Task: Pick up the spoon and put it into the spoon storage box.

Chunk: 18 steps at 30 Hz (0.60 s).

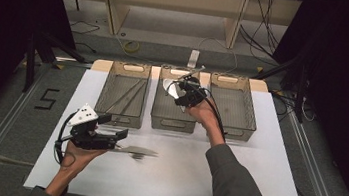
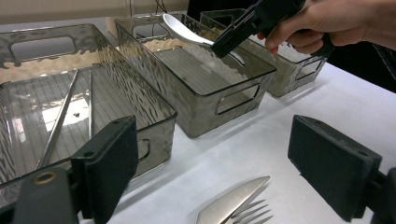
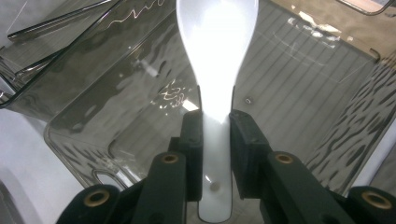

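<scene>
My right gripper point(image 1: 179, 89) is shut on the handle of a white spoon point(image 1: 169, 86) and holds it over the middle bin point(image 1: 172, 124). In the right gripper view the spoon point(image 3: 217, 42) points bowl-first into that bin, its handle pinched by the right gripper point(image 3: 216, 140). The left gripper view shows the same spoon point(image 2: 184, 28) above the bin's rim. My left gripper point(image 1: 114, 126) hovers low over the white table with its jaws wide apart. A metal fork point(image 2: 236, 207) lies on the table just ahead of the left gripper point(image 2: 224, 163), touched by neither jaw.
Three smoked plastic bins stand in a row at the back of the white tabletop point(image 1: 177, 179). The left bin point(image 1: 121, 116) holds long metal chopsticks point(image 2: 58, 119). The right bin point(image 1: 231, 131) stands beside the middle one. The person's right forearm crosses the table's right half.
</scene>
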Motion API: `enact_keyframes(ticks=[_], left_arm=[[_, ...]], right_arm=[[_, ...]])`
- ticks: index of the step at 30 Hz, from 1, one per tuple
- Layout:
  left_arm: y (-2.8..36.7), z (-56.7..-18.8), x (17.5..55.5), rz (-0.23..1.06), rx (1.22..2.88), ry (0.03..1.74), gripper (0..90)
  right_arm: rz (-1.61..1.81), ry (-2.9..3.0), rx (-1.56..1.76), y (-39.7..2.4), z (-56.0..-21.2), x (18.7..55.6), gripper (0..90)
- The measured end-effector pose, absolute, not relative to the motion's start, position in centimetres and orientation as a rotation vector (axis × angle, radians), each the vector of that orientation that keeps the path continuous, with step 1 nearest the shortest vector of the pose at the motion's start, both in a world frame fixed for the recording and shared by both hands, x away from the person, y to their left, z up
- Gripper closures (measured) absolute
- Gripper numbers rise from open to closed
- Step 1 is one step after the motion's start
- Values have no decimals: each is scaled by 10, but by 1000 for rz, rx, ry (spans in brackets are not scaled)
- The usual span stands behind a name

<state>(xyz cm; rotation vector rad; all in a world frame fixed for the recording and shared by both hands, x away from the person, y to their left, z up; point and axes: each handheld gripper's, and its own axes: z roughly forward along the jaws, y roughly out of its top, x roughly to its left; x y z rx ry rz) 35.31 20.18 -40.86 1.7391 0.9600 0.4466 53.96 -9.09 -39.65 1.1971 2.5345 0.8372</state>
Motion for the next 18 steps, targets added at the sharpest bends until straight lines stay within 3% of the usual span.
enact_keyframes(ticks=[15, 18], left_arm=[[200, -410, 354, 439, 1750, 961, 156], [200, -410, 354, 439, 1749, 961, 156]], right_arm=[[790, 2542, 1231, -84, -409, 544, 765], [807, 2550, 1246, -84, -410, 545, 728]])
